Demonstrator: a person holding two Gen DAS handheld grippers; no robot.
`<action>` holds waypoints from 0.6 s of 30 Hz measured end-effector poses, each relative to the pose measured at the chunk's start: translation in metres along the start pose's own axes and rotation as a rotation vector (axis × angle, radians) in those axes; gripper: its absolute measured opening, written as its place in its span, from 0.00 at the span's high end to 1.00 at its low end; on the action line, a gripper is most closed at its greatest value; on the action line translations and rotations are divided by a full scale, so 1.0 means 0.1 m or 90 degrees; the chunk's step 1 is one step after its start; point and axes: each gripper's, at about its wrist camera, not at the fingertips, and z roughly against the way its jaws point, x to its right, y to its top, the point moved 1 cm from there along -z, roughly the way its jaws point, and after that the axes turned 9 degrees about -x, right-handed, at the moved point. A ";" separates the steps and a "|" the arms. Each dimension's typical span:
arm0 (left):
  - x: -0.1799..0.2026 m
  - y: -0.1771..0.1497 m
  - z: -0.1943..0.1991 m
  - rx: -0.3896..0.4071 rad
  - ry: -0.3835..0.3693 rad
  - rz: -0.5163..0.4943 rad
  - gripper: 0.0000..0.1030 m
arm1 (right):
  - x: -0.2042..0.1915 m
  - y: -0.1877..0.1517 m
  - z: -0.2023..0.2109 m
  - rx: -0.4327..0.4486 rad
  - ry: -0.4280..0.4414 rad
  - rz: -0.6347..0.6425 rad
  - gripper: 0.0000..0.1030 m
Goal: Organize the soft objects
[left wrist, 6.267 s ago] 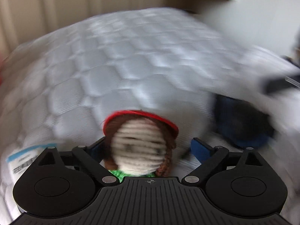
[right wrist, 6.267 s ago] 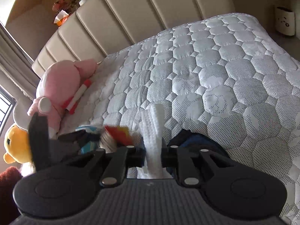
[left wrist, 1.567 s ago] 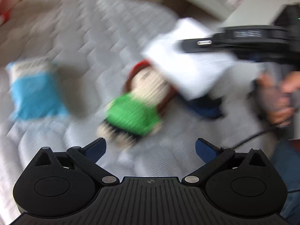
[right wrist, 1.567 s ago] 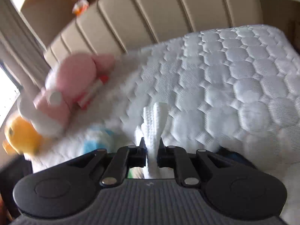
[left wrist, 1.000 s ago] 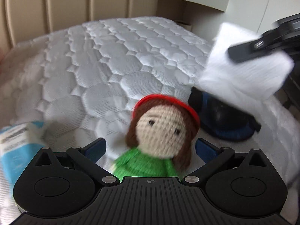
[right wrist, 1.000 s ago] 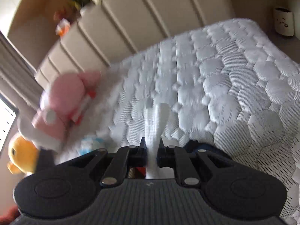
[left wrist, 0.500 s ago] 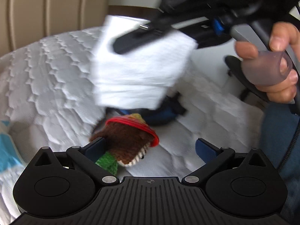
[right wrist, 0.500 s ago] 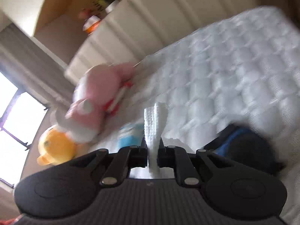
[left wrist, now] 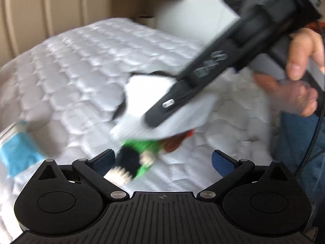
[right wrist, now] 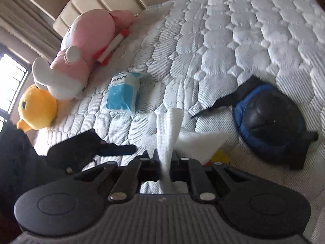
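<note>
Right claw (right wrist: 164, 158): clamped shut on a white cloth (right wrist: 168, 126), which stands up between the jaws as a folded ridge and spills out to the side.
Cloth, place: hanging over the doll (left wrist: 140, 154), which lies on the bed (right wrist: 233, 46); in the left wrist view the cloth (left wrist: 162, 109) covers the doll's head and upper body.
Doll, long axis: runs slantwise from its feet, nearest the left claw, up toward its head under the cloth.
Left claw (left wrist: 162, 158): jaws spread wide, nothing held; the doll's legs sit just inside its left finger.
Nearer hand: the left claw looks nearer the doll; the right one sits above it with the cloth.
Hand pose: both claws tilt downward toward the bed; the person's right hand (left wrist: 294, 75) grips the handle.
Around the doll: a blue pouch (right wrist: 268, 126) beside it, a blue packet (right wrist: 124, 93) farther off, and a pink plush (right wrist: 85, 46) and a yellow plush (right wrist: 36, 107) beyond that.
Likely step: laying the cloth down over or beside the doll.
</note>
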 end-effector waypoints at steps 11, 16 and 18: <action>-0.12 -0.03 -0.41 -0.039 0.074 -0.004 0.00 | -0.06 -0.03 0.35 0.066 -0.146 0.052 0.89; -0.16 0.01 -0.27 0.026 0.029 0.031 0.00 | -0.04 -0.08 0.33 0.050 -0.047 0.009 0.89; -0.13 0.00 -0.26 0.026 0.041 0.024 0.00 | -0.09 -0.10 0.21 0.021 0.039 -0.013 0.89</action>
